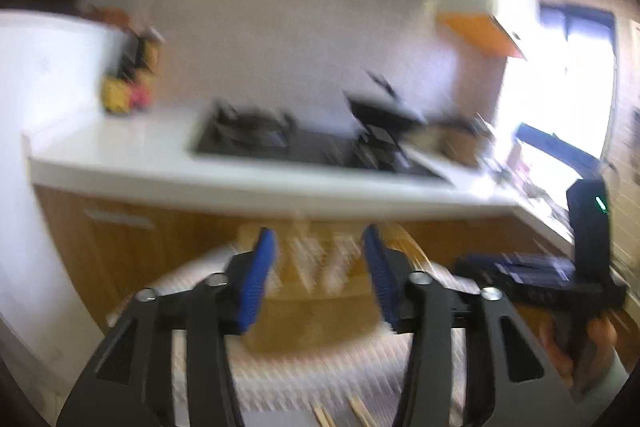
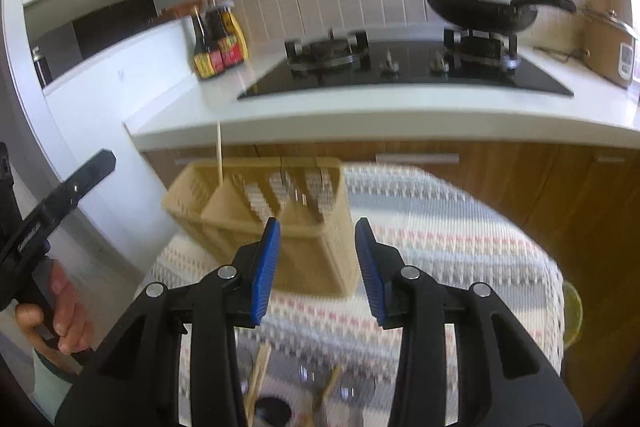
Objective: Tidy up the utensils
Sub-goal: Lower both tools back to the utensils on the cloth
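Observation:
A beige slotted utensil holder (image 2: 224, 223) with several compartments stands on the table's patterned cloth (image 2: 460, 227). One thin chopstick (image 2: 219, 155) stands upright in its left compartment. My right gripper (image 2: 318, 259) is open just in front of the holder's near right corner, with nothing between its blue pads. Chopsticks (image 2: 258, 375) and metal spoons (image 2: 308, 375) lie on the cloth below it. In the blurred left wrist view, my left gripper (image 1: 319, 275) is open and empty, facing the holder (image 1: 316, 311). More chopsticks (image 1: 360, 411) lie under it.
Behind the table runs a white counter (image 2: 380, 123) with a black gas hob (image 2: 400, 75), a lidded wok (image 2: 484, 13) and sauce bottles (image 2: 218, 43). Wooden cabinets (image 2: 560, 195) sit below. A hand (image 2: 60, 307) grips the other tool at the left edge.

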`<state>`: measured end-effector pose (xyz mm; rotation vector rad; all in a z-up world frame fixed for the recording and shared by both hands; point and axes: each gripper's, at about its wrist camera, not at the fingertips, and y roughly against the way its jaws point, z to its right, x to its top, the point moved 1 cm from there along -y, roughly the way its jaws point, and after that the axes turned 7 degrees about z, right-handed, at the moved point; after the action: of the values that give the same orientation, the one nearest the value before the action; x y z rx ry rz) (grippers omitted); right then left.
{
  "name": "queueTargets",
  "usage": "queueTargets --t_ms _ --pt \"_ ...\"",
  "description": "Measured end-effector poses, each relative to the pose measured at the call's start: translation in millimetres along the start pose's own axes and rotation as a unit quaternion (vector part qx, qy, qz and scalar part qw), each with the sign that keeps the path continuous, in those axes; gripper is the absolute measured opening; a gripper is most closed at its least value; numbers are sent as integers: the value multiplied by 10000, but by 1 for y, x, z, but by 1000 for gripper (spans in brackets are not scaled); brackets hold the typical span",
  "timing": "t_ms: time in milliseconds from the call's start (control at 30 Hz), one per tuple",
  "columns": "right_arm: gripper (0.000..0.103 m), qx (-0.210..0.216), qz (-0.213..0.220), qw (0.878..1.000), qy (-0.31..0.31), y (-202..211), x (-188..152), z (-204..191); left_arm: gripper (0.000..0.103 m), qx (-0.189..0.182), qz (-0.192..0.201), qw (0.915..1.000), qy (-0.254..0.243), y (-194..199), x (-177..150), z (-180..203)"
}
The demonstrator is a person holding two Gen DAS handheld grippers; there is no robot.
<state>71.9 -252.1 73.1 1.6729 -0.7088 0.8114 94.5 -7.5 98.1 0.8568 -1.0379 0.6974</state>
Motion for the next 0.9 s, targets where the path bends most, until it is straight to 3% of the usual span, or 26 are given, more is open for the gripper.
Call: queueTargets --t_ms 67,233,333,433,467,500,667,900 --pt "36 -71 -365 9993 5 1 -16 3 48 -169 -444 9989 -7 0 -26 2" --pt "36 -13 -961 9954 -40 1 -60 8 36 -92 -1456 9891 205 -4 -78 -7" --pt "36 -143 -1257 9920 23 -3 -84 8 35 8 -2156 9758 371 -11 -108 -15" --pt "36 -190 -1451 9892 -42 -7 -101 13 33 -83 -3139 9484 445 -26 -140 -18" --pt "36 -229 -1464 9889 -56 -7 -105 15 26 -93 -3330 9418 445 -27 -150 -18" --pt "36 -251 -1475 9887 -78 -7 -105 18 25 -141 -3442 9377 443 -27 -158 -16" --pt "36 -423 -1498 9878 -68 -3 -113 26 25 -81 -3426 9385 412 -22 -163 -11" --pt "36 -433 -1590 9863 -97 -10 -119 28 27 514 -3474 9361 -210 -26 -170 16"
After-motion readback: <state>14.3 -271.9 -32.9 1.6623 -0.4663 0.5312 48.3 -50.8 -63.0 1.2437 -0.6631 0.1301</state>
